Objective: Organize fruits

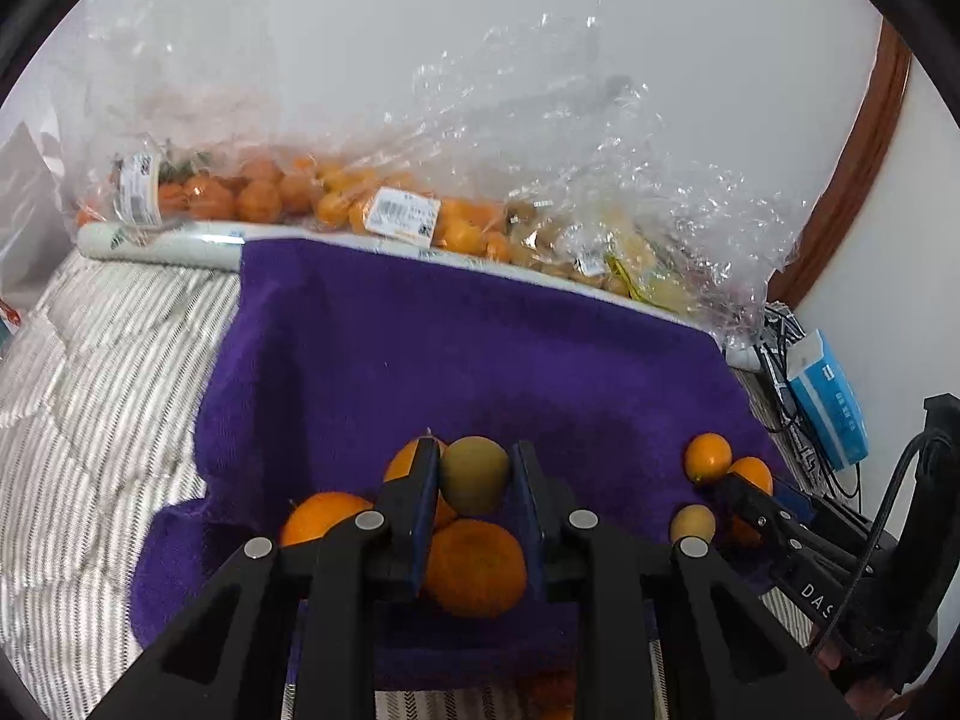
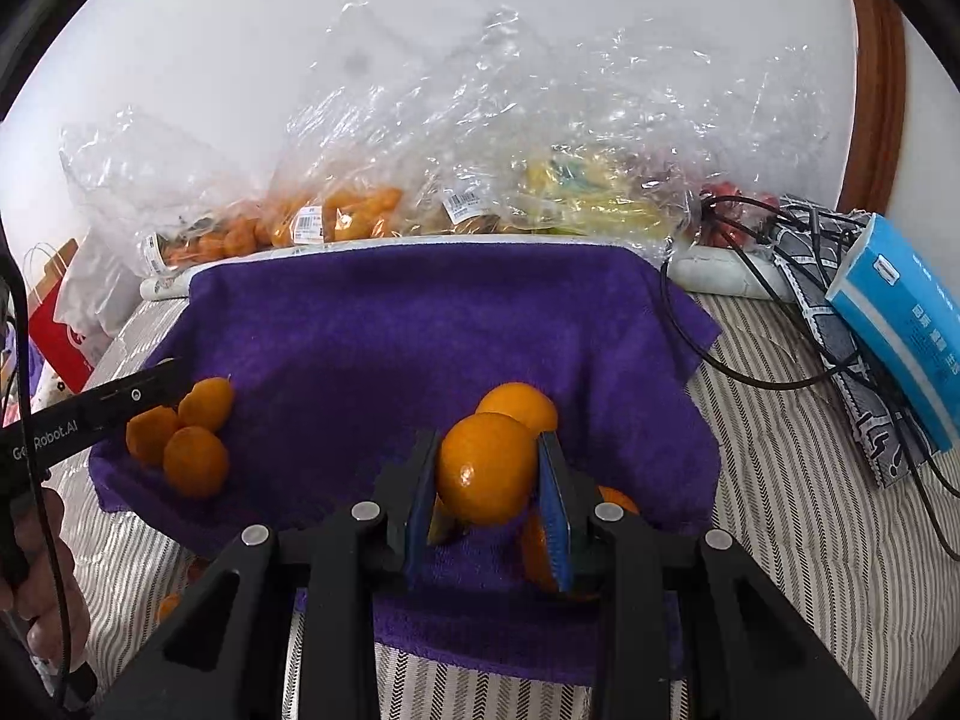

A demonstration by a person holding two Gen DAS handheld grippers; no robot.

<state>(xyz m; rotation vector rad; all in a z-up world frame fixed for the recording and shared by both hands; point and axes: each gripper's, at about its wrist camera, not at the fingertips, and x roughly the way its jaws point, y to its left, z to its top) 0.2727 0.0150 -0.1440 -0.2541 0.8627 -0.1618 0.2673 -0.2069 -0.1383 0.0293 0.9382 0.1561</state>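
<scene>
Two tongs each clamp a round fruit low in the frame over the purple towel (image 1: 480, 348), left tongs (image 1: 474, 474) on a greenish fruit (image 1: 474, 473), right tongs (image 2: 487, 468) on an orange (image 2: 485, 467), and either could roll off into neighbours if released carelessly.

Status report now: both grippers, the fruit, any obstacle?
Left gripper shut on round greenish-brown fruit. Right gripper shut on round orange citrus. Loose oranges crowd the purple towel.
</scene>
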